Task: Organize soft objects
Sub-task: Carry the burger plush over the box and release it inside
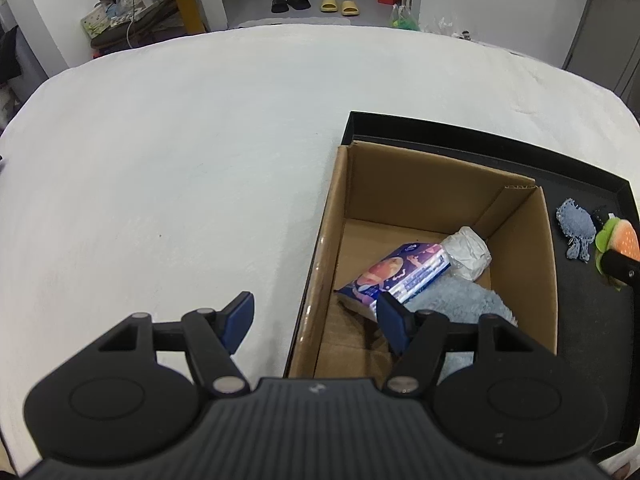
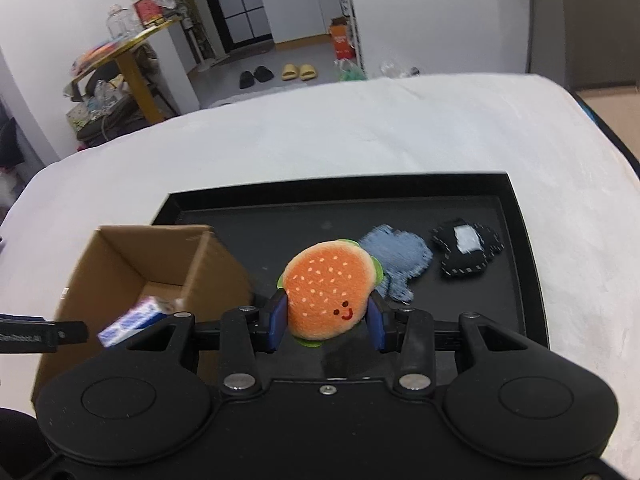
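1. My right claw (image 2: 327, 326) is clamped on the burger plush (image 2: 330, 292), its blue pads pressing the bun's two sides; the little smiling face points toward my camera, and a green felt edge pokes out below and at the rim.
2. The plush hangs above the black tray (image 2: 516, 216), clear of its floor (I can see its shadow on the tray beneath).
3. My left claw (image 1: 316, 318) stands apart with nothing between its pads; one finger hangs over the white counter (image 1: 180, 160), the other over the cardboard box (image 1: 440, 184).
4. The box sits at the tray's left end, top open, one flap standing along its far corner.
5. Inside the box: a blue printed tissue pack (image 1: 396, 276) lying at a slant, a crumpled white bundle (image 1: 468, 252) touching the pack's far end, and a fluffy light-blue cloth (image 1: 464, 300) beneath and beside them, partly hidden by my left finger.
6. On the tray's open floor, right of the box, lies a denim-blue stitched plush (image 2: 400, 260), and just beside it a black stitched plush with a white patch (image 2: 466, 248); the two are near each other but not overlapping.
7. The tray rests on the counter, whose white cover is soft-looking and bare to the left of the box.
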Tool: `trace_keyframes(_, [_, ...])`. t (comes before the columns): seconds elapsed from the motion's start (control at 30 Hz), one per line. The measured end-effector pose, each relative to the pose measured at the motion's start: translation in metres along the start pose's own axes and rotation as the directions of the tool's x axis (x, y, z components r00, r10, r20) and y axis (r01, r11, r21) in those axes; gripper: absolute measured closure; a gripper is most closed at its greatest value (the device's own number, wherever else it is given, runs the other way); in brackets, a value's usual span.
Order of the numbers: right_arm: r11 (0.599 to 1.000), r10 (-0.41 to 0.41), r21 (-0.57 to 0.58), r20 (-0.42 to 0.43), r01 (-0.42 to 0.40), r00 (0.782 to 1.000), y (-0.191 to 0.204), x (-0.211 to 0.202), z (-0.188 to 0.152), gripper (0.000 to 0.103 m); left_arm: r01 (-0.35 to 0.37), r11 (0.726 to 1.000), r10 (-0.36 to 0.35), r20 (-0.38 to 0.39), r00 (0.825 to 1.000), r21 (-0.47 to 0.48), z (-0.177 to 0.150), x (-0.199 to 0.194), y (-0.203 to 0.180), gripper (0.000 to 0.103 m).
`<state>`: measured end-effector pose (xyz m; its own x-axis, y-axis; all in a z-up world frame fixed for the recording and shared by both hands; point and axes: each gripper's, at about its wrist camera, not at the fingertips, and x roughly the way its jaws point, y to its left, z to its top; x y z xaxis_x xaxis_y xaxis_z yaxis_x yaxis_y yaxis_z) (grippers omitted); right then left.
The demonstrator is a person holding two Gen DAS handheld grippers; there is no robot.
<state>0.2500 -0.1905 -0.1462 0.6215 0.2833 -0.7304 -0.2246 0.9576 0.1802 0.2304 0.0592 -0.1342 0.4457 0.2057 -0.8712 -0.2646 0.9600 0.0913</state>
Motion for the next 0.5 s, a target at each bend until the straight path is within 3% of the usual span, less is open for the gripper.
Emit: trace_keyframes(0.5, [0.994,0.046,-0.096,0.027,-0.043,0.999,0.060,-0.014,0.014,0.062,0.071,0.995,-0.070,0.016,0.997,-0.073,-0.010,-0.001,0.023,0.038])
